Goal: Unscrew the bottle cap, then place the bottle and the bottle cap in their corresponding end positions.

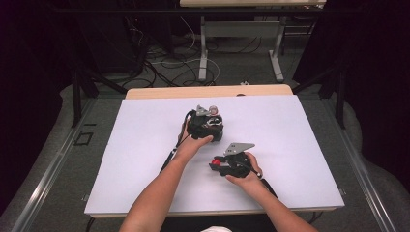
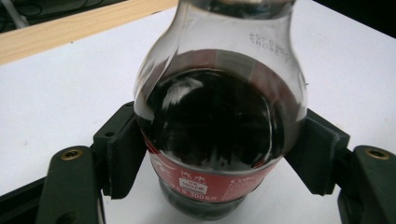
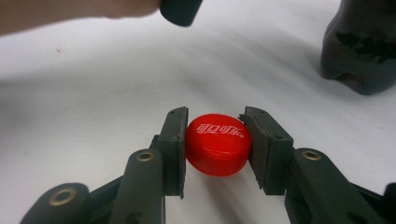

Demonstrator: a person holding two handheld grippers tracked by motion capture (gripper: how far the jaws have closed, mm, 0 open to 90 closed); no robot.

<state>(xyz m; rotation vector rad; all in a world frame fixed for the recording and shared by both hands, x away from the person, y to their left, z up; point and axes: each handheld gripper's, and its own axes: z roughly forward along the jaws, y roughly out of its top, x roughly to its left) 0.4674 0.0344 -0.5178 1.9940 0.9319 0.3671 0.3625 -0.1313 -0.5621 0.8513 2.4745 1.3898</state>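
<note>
A clear bottle (image 2: 219, 116) of dark cola with a red label stands upright on the white table, and its neck has no cap on it. My left gripper (image 2: 219, 140) is shut on its body, one pad against each side. From above, the left gripper (image 1: 208, 126) and the bottle (image 1: 213, 111) sit at the table's middle. My right gripper (image 3: 217, 140) is shut on a red bottle cap (image 3: 218, 143), holding it low over the table. In the high view the right gripper (image 1: 218, 164) with the cap (image 1: 216, 163) is nearer the person than the bottle.
The white tabletop (image 1: 145, 159) has bare room on both sides of the hands. A wooden strip (image 1: 208, 91) runs along its far edge. Beyond it are a desk frame and floor cables (image 1: 169, 67). The bottle's dark base (image 3: 359, 51) stands beyond the right gripper.
</note>
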